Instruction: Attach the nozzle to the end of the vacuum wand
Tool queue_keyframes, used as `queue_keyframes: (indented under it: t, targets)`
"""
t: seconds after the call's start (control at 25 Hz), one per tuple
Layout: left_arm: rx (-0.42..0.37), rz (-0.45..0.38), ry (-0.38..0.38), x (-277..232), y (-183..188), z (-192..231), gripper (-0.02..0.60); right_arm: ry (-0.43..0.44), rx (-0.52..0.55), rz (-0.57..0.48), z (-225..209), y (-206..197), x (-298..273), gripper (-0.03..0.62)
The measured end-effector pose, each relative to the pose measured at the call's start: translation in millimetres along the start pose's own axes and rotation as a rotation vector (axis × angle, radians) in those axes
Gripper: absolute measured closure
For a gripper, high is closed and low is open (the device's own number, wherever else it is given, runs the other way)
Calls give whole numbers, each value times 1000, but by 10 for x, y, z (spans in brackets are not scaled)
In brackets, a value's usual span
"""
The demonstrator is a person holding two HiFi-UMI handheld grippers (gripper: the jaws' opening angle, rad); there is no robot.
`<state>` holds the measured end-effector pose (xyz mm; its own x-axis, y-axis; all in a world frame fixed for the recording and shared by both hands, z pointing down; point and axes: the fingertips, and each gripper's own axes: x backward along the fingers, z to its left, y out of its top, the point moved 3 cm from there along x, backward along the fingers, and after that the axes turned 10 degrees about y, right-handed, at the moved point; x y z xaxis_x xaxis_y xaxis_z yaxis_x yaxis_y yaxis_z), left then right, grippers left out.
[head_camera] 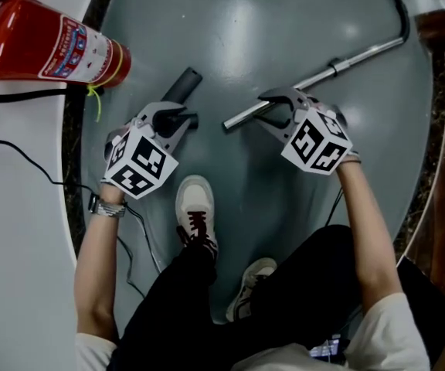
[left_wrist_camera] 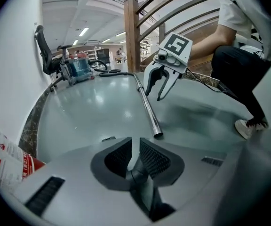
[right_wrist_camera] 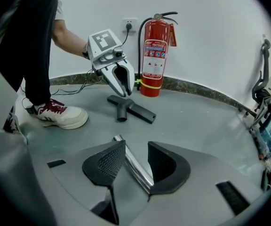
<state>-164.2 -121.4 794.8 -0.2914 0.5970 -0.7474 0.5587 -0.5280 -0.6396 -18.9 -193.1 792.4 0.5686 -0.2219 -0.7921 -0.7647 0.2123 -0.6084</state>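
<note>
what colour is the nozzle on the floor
Dark grey nozzle; clearest in the right gripper view.

No wording is legible: the label (right_wrist_camera: pixel 153 62) on the red fire extinguisher (right_wrist_camera: pixel 155 86) is too small to read.

A: Wand (head_camera: pixel 365 54): polished chrome metal, mirror-bright. Nozzle (right_wrist_camera: pixel 131 108): matt black plastic.

B: Floor (head_camera: pixel 246 22): smooth, glossy grey, catching the ceiling lights. Right gripper (right_wrist_camera: pixel 135 145) pads (right_wrist_camera: pixel 108 163): matt, dark, finely knurled. Extinguisher (right_wrist_camera: pixel 153 55): glossy red paint. Post (left_wrist_camera: pixel 131 36): varnished wood.
</note>
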Motion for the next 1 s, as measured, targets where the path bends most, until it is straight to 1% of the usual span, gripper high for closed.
queue_keyframes:
  t: [0.08,0.24,0.4,0.72,0.88,1.0]
  targets:
    - [-34,29,-21,-40,-55,-72,523,19,18,31,45,-48,-53,436]
    - [-123,96,-77,-144,-153,-217,475,47,41,90,105,-190,-152,410]
    - [-182,155,-123,-205,-233,-273,451,66,126,180,120,-277,-265,398]
    - [-245,225,-155,-328,-308,-313,436,67,217,282,67,-319,-405,396]
    - [-273,252,-154,-410,-359,-294,434,78,225,329,37,-441,-473,396]
    - [-278,262,-163,-443,-402,-302,434,82,212,359,7,-543,-524,396]
